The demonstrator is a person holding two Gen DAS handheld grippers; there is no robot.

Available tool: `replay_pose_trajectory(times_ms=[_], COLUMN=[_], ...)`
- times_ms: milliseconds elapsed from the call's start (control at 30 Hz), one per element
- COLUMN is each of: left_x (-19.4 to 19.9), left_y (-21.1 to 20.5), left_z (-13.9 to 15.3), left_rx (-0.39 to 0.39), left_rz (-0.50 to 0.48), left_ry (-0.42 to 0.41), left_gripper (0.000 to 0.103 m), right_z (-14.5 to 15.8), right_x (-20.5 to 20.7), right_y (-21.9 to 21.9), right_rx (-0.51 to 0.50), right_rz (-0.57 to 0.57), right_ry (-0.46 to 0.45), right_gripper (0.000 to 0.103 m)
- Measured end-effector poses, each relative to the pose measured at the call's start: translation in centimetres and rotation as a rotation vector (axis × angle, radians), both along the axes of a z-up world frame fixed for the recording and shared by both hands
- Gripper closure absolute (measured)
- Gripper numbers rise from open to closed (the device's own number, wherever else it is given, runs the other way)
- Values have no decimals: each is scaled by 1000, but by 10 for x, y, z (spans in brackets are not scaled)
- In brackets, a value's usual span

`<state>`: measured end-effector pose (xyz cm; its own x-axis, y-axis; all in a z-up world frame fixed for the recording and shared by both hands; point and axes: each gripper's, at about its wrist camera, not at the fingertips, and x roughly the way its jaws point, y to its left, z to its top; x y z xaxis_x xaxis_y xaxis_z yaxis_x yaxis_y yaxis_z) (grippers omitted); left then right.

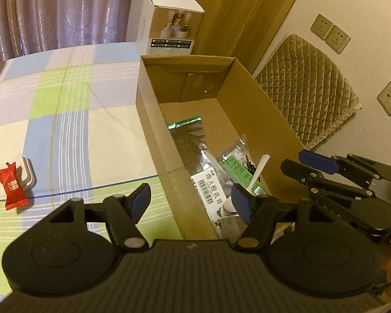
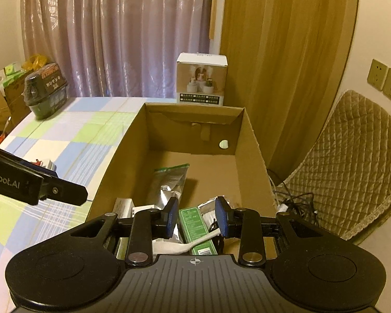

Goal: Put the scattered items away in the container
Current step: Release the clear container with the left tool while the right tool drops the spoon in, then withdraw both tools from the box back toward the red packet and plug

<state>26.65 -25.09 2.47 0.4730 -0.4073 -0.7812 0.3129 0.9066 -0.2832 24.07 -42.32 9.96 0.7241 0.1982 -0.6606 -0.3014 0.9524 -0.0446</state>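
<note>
At the lower left of the left wrist view, a red packet point(image 1: 12, 185) lies on the bed point(image 1: 73, 127), outside the cardboard box point(image 1: 153, 120). The left tool point(image 1: 193, 202) gapes empty; the right tool point(image 2: 195, 217) (half open, over the box) holds nothing. Next, likely: left reaches for the packet.

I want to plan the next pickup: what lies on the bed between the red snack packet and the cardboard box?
Only bare checked bedsheet between the red snack packet and the cardboard box, seen in the left wrist view. A white object sits right behind the packet, not in that stretch.
</note>
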Motion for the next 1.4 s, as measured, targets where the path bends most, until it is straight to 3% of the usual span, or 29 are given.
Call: replay_pose_trajectory(times_ms=[400, 600, 667, 700, 733, 767, 1100, 1400], left_x=[-13, -27, -33, -37, -41, -45, -91, -124], left_y=[25, 43, 51, 55, 60, 65, 142, 207], left_z=[-7, -7, -6, -5, -5, -5, -18, -13], left_rx=[17, 61, 72, 76, 82, 90, 164, 181], left_rz=[27, 39, 43, 43, 45, 48, 144, 266], left_ry=[26, 28, 28, 26, 21, 17, 40, 53], left_gripper=[38, 31, 22, 21, 16, 10, 4, 1], right_z=[5, 11, 13, 14, 16, 19, 42, 40], right_x=[-15, -25, -30, -32, -35, -41, -74, -108], right_y=[9, 18, 23, 26, 28, 30, 74, 137], right_rx=[14, 51, 57, 57, 62, 70, 96, 119], right_rz=[-19, -38, -38, -37, -39, -41, 39, 149], right_ry=[10, 20, 25, 24, 12, -15, -45, -11], right_gripper=[66, 66, 66, 46, 11, 8, 8, 8])
